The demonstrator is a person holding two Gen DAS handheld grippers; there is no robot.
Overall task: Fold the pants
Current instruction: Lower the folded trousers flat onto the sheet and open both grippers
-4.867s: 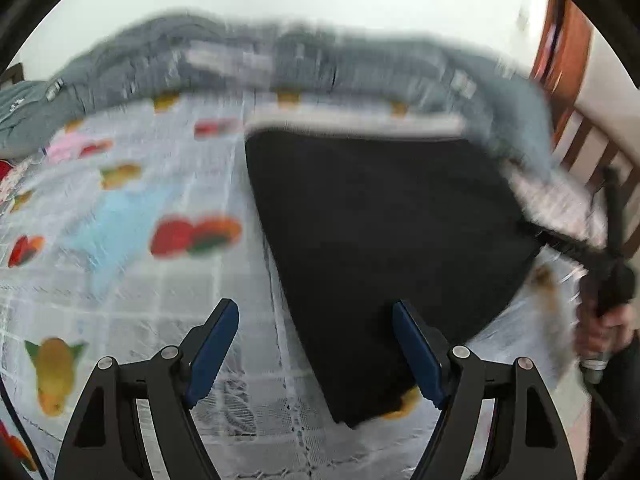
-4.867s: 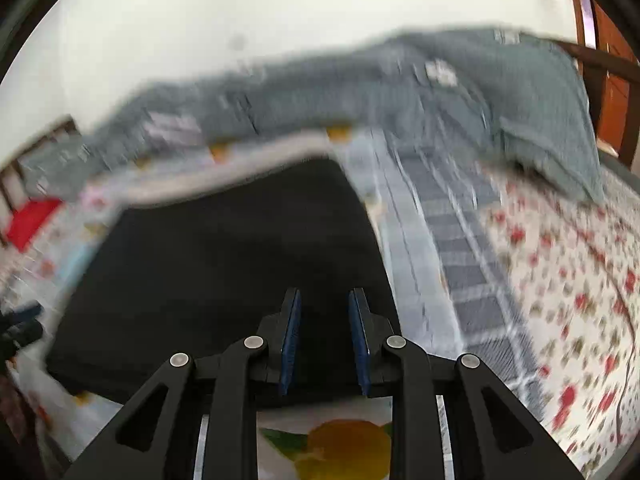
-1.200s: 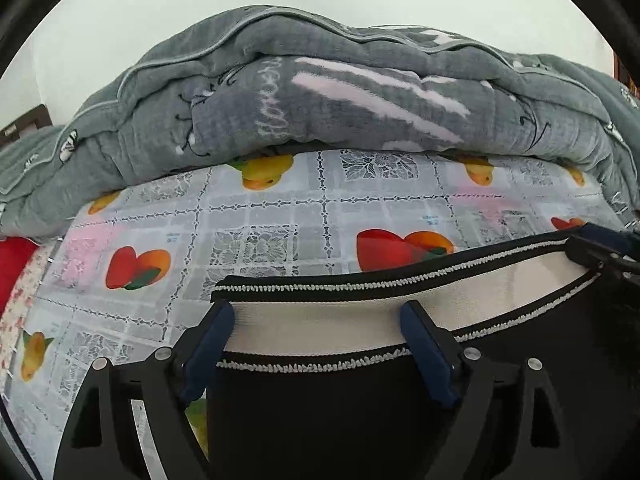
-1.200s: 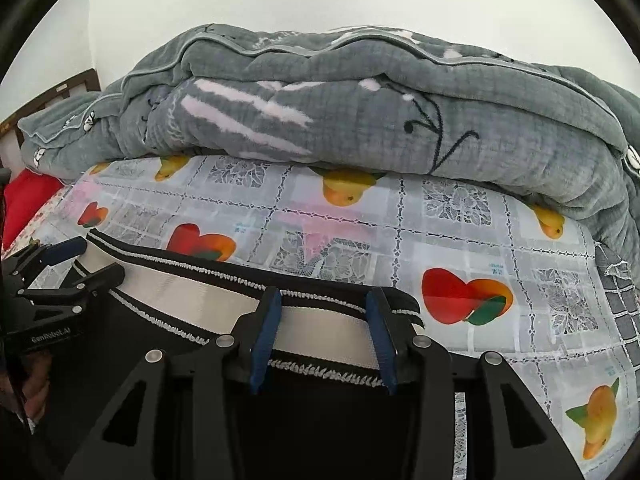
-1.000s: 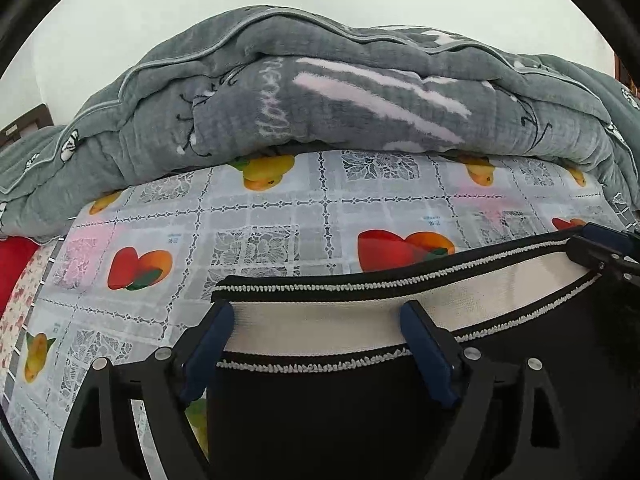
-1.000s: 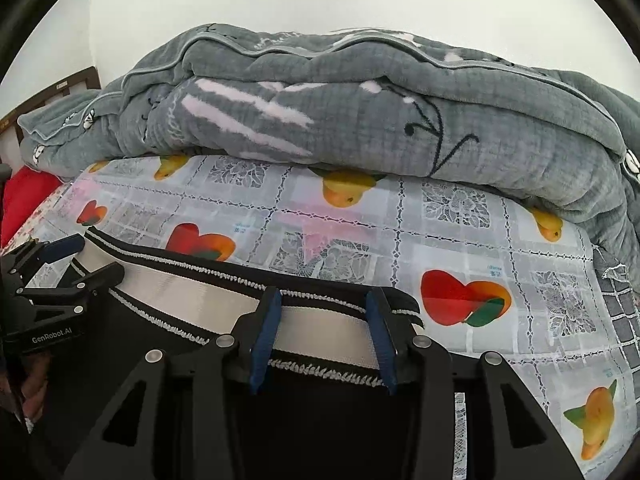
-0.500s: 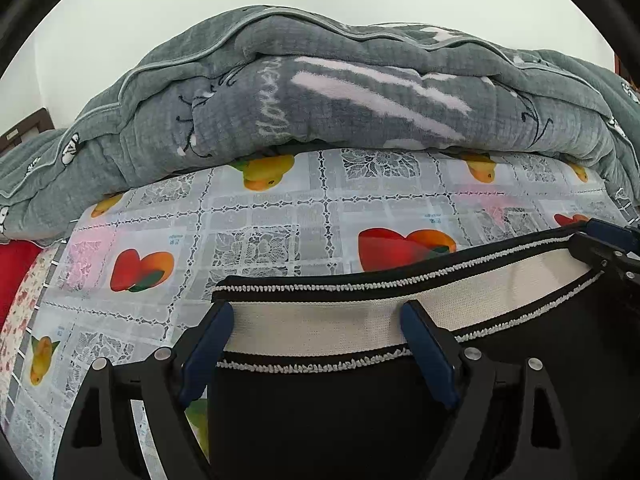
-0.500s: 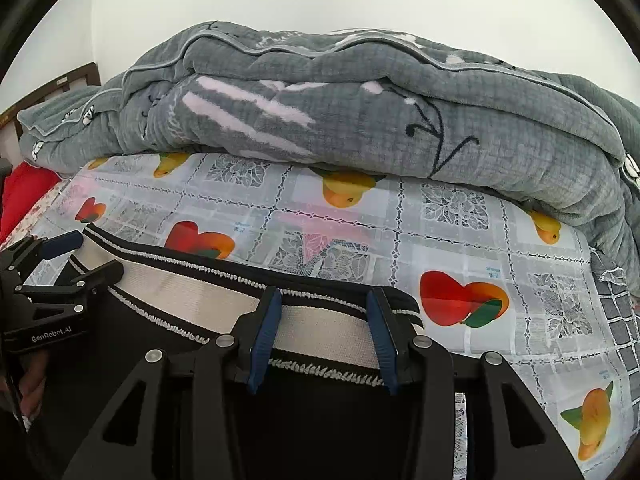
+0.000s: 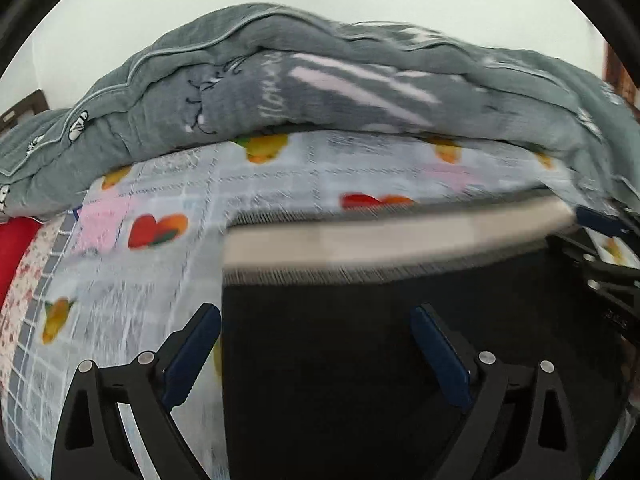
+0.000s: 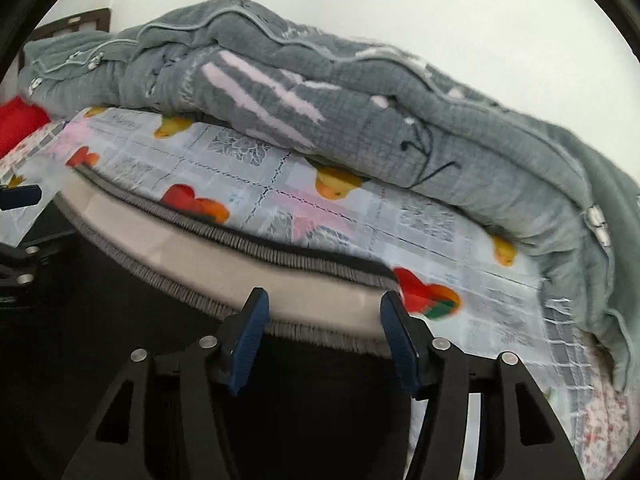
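Note:
The black pants (image 9: pixel 360 352) lie folded on the fruit-print cloth, with their cream waistband (image 9: pixel 380 240) at the far edge. My left gripper (image 9: pixel 316 344) is open and sits back over the black fabric near the left edge, short of the waistband. In the right wrist view the pants (image 10: pixel 120 340) fill the lower left and the waistband (image 10: pixel 224 264) runs across. My right gripper (image 10: pixel 324 328) is open, its blue pads (image 10: pixel 250 340) at the waistband's right end. Each gripper shows at the edge of the other's view.
A bulky grey quilt (image 9: pixel 320 92) is piled along the wall behind the pants (image 10: pixel 360 112). The fruit-print cloth (image 9: pixel 160 200) covers the bed. A red item (image 10: pixel 16 124) lies at the far left. A floral sheet (image 10: pixel 608 420) shows at the right.
Both grippers have pulled back from the waistband; the left one more, now over the black fabric. The right gripper's jaws have opened wider. The views are motion-blurred.

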